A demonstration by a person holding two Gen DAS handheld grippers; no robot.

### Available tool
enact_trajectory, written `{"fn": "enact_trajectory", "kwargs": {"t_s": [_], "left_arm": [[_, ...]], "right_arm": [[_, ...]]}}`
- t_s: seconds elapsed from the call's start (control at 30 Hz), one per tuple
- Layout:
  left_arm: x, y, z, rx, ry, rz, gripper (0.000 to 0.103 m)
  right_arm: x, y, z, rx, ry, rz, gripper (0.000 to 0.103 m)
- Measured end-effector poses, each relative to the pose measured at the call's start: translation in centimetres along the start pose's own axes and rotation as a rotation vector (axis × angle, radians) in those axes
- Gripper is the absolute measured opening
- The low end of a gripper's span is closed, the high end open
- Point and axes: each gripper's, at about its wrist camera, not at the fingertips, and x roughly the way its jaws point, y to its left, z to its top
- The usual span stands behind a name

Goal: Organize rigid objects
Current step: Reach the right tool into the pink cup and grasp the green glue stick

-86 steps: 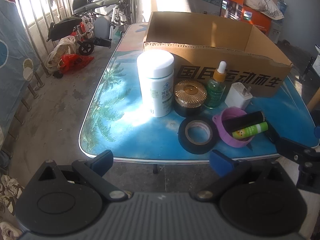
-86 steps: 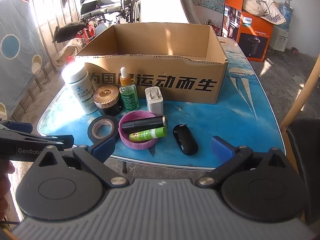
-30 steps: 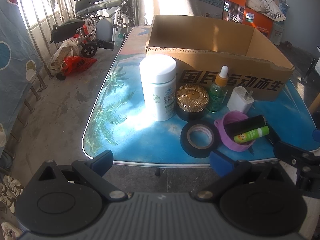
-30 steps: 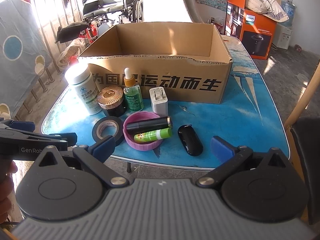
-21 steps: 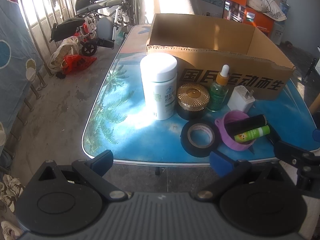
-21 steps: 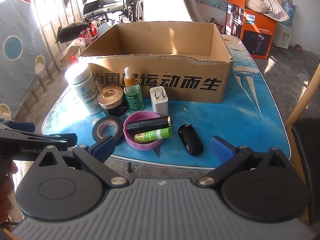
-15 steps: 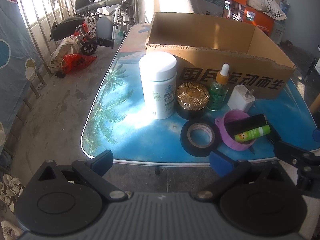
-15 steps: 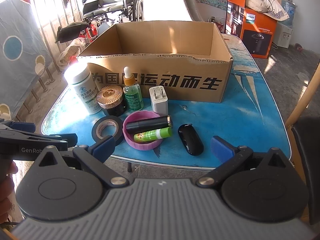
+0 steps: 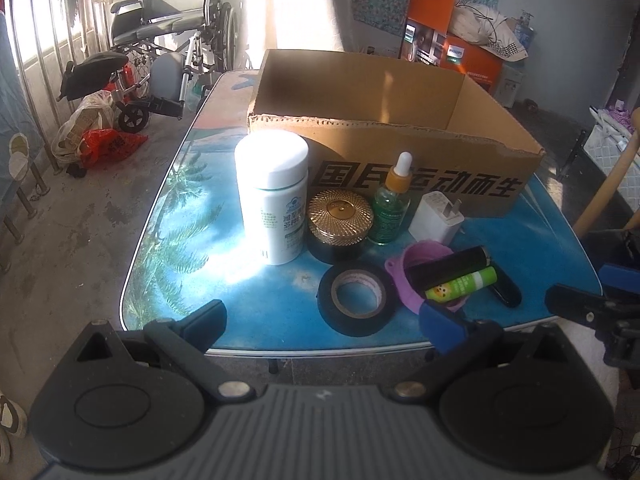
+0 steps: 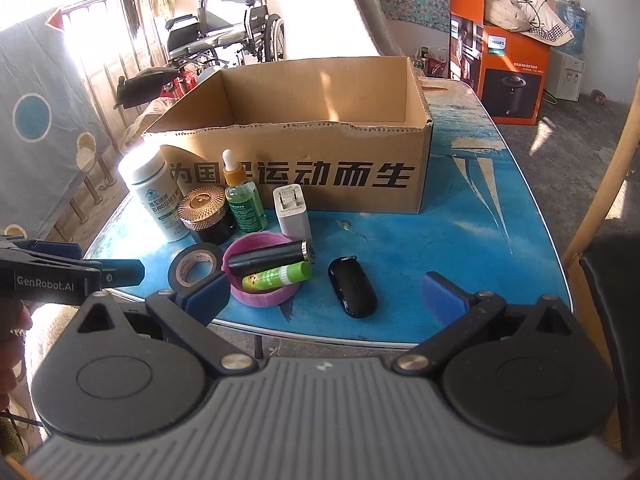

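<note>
An empty open cardboard box (image 9: 420, 168) (image 10: 320, 168) stands on the blue table (image 9: 224, 280). In front of it stand a white pill bottle (image 9: 274, 200) (image 10: 156, 196), a gold-lidded black jar (image 9: 340, 220) (image 10: 206, 212), a green dropper bottle (image 9: 394, 200) (image 10: 242, 196) and a white charger plug (image 9: 436, 218) (image 10: 292, 212). Nearer lie a black tape roll (image 9: 356, 296) (image 10: 196, 266), a purple lid (image 9: 408, 276) (image 10: 260, 298) holding a black tube (image 10: 272, 256) and a green tube (image 10: 276, 276), and a black oval fob (image 10: 352, 286). My left gripper (image 9: 324, 320) and right gripper (image 10: 326, 292) are open and hold nothing, both at the table's near edge.
A wheelchair (image 9: 168, 40) and bags sit on the floor beyond the table's left side, by a railing. An orange carton (image 10: 504, 68) stands at the back right. A wooden chair frame (image 10: 604, 184) rises at the right edge.
Both grippers have crept slightly closer to the table and its objects. Nothing on the table has moved; both stay open.
</note>
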Motion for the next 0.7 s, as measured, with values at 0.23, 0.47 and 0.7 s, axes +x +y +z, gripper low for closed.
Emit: {"fn": "enact_trajectory", "kwargs": {"t_s": [0.23, 0.47, 0.7], "left_arm": [[0.0, -2.4, 0.2, 0.149, -0.098, -0.103, 0.1], [1.3, -6.5, 0.4, 0.341, -0.098, -0.133, 0.087], [3.0, -8.8, 0.3, 0.436, -0.066, -0.183, 0.073]], "right_arm": [[-0.8, -3.3, -0.2, 0.162, -0.092, 0.097, 0.099], [2.1, -4.6, -0.2, 0.307, -0.051, 0.287, 0.072], [5.6, -4.2, -0.4, 0.337, 0.035, 0.311, 0.045]]}}
